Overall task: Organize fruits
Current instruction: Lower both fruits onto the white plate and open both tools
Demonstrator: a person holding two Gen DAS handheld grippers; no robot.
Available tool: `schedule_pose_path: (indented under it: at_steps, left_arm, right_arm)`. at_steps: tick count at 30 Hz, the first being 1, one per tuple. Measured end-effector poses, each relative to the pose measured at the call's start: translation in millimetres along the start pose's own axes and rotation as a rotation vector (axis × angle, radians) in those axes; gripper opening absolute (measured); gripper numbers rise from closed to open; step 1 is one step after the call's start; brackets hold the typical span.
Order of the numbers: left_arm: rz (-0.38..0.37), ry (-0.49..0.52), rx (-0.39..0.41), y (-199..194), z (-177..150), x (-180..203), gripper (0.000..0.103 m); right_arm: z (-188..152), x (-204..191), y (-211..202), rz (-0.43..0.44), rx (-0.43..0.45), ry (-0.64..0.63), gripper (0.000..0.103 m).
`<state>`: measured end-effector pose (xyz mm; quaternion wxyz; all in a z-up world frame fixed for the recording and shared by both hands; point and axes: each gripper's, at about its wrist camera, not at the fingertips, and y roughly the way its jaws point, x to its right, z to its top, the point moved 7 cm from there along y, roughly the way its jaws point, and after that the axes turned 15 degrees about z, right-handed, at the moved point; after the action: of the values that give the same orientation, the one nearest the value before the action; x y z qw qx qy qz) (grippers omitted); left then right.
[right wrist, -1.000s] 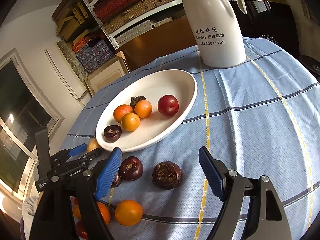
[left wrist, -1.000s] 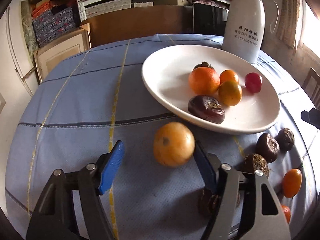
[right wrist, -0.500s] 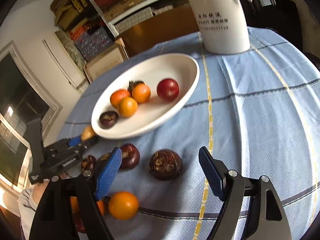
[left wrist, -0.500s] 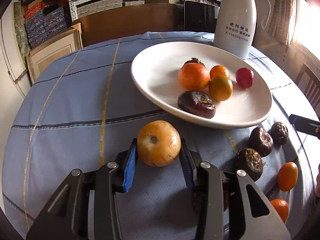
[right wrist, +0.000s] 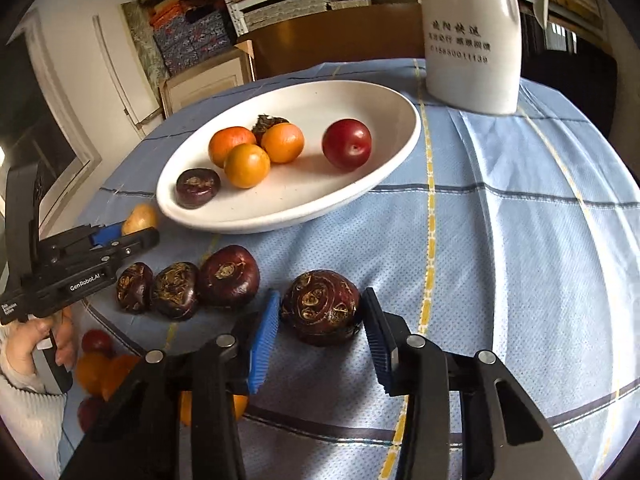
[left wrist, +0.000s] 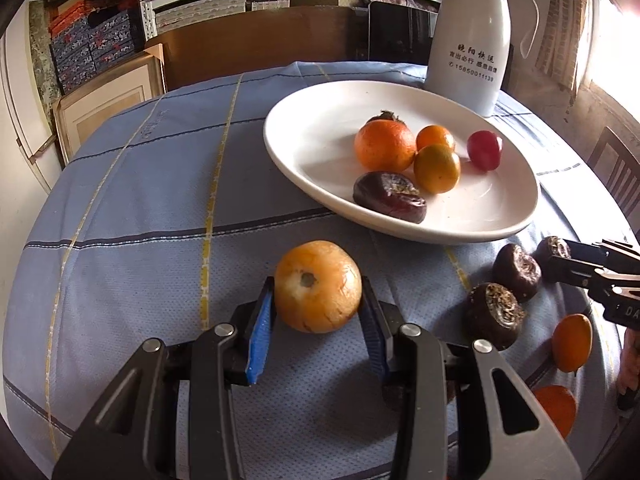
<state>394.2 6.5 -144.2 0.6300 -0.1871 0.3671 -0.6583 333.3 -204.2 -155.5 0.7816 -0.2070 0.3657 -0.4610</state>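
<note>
My left gripper [left wrist: 318, 314] is shut on a pale orange round fruit [left wrist: 318, 286] just above the blue cloth, in front of the white oval plate [left wrist: 304, 148]. The plate holds several oranges, a red plum [left wrist: 484, 150] and a dark fruit [left wrist: 390, 196]. My right gripper [right wrist: 320, 322] has closed around a dark purple-brown fruit [right wrist: 322, 306] on the cloth, both blue pads at its sides. Three more dark fruits [right wrist: 228, 276] lie to its left. The left gripper also shows in the right wrist view [right wrist: 128, 232].
A tall white jug [right wrist: 472, 36] stands behind the plate. Small oranges and red fruits [right wrist: 96, 364] lie at the near left table edge. A wooden chair [left wrist: 616, 176] stands at the right. Shelves with boxes are behind the table.
My left gripper closed on the pale orange fruit and holds it. My right gripper moved forward and down and closed around the dark fruit.
</note>
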Motion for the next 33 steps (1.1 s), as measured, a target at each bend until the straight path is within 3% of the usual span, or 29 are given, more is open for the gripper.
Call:
schedule_pose_path:
  at_steps: [5,9,13,17,18,19,21,25,28,33]
  left_arm:
    - [0.002,-0.021,0.075,-28.6,9.0,-5.9,0.039]
    - [-0.005,-0.051,0.124,-43.1,39.5,-6.3,0.039]
    - [0.036,-0.001,0.119,-24.2,71.9,10.0,0.039]
    - [0.040,0.002,0.090,6.6,84.5,19.8,0.040]
    - [0.039,-0.007,0.087,11.9,84.9,19.8,0.042]
    - [0.037,-0.016,0.082,17.0,84.5,19.4,0.052]
    - [0.044,-0.016,0.076,22.6,80.9,16.7,0.066]
    - [0.075,-0.029,0.089,15.9,75.3,4.6,0.072]
    - [0.097,-0.052,0.105,0.8,59.7,-7.5,0.082]
    - [0.111,-0.081,0.104,-26.0,22.0,-23.5,0.087]
  right_arm:
    - [12.2,-5.9,-25.0,0.041,0.090,-0.006,0.042]
    - [32.2,-9.5,-40.0,0.076,0.160,0.015,0.042]
    - [57.5,-12.2,-29.9,0.068,0.152,-0.007,0.042]
    - [80.5,-10.6,-1.1,0.051,0.117,-0.025,0.042]
    - [81.8,-8.8,5.8,0.054,0.107,-0.020,0.043]
    - [83.2,-6.2,11.9,0.064,0.104,-0.006,0.044]
    - [83.8,-1.6,13.7,0.090,0.123,0.025,0.058]
    - [81.7,0.1,-1.4,0.093,0.164,0.039,0.062]
    - [71.0,-2.8,-12.4,0.089,0.177,0.033,0.068]
    - [45.6,-8.5,-22.6,0.087,0.171,0.029,0.071]
